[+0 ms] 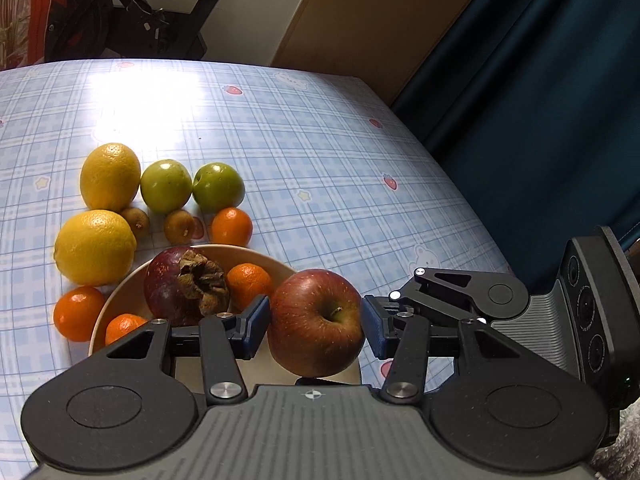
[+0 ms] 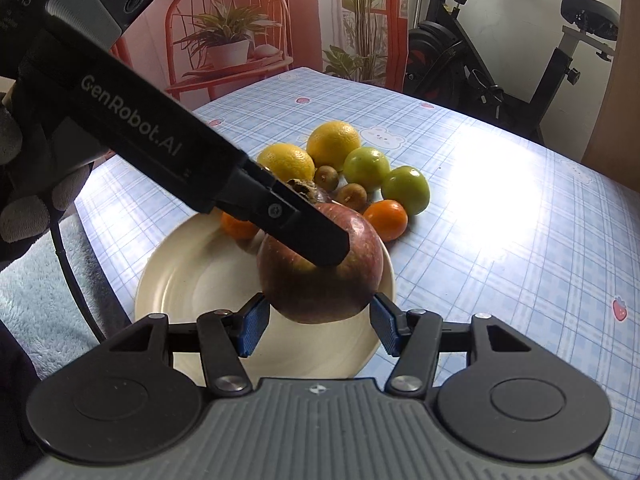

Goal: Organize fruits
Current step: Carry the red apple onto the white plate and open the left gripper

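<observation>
My left gripper (image 1: pixel 316 322) has a ribbed grey body, two round black discs at its base, black link arms with silver rivets and blue ribbed pads (image 1: pixel 256 326). A small crosshair mark sits on the grey front edge. My right gripper (image 2: pixel 318 328) is built the same. From the right camera, the left one shows a long black side printed "GenRobot.AI" in grey, a cross-head screw, round lenses at the back and a black cable. My glove (image 2: pixel 18 184) is grey.
</observation>
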`<state>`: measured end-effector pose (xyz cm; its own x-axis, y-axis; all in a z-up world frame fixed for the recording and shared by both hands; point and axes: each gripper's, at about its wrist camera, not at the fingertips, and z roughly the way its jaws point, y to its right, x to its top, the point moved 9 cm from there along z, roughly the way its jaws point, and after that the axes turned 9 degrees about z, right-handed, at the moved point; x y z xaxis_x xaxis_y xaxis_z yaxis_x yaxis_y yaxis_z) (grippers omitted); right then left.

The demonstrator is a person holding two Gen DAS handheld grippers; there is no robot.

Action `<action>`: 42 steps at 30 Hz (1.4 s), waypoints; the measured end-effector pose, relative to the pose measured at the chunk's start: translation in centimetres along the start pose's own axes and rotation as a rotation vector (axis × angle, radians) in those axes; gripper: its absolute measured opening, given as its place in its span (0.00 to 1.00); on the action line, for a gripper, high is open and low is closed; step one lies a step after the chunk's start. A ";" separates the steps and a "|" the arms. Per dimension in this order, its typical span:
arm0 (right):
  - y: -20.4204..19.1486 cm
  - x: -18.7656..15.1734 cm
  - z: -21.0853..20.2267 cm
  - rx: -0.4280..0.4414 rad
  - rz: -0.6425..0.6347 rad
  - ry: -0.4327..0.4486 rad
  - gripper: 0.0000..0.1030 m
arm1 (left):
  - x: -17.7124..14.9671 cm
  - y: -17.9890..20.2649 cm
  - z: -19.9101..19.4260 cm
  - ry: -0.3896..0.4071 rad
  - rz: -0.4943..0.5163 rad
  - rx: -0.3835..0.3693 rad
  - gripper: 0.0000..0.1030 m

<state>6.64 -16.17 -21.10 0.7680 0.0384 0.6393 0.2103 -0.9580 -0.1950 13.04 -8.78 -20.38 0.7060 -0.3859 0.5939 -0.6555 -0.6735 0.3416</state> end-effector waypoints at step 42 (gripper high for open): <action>-0.6 -1.0 3.8 -0.035 -0.020 -0.035 0.57 | -0.6 -2.9 -0.5 0.005 -0.080 0.036 0.50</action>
<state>8.04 -14.50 -24.50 0.7846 0.0668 0.6164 0.2047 -0.9664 -0.1558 14.37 -6.24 -21.38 0.7541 -0.3266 0.5698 -0.5870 -0.7242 0.3618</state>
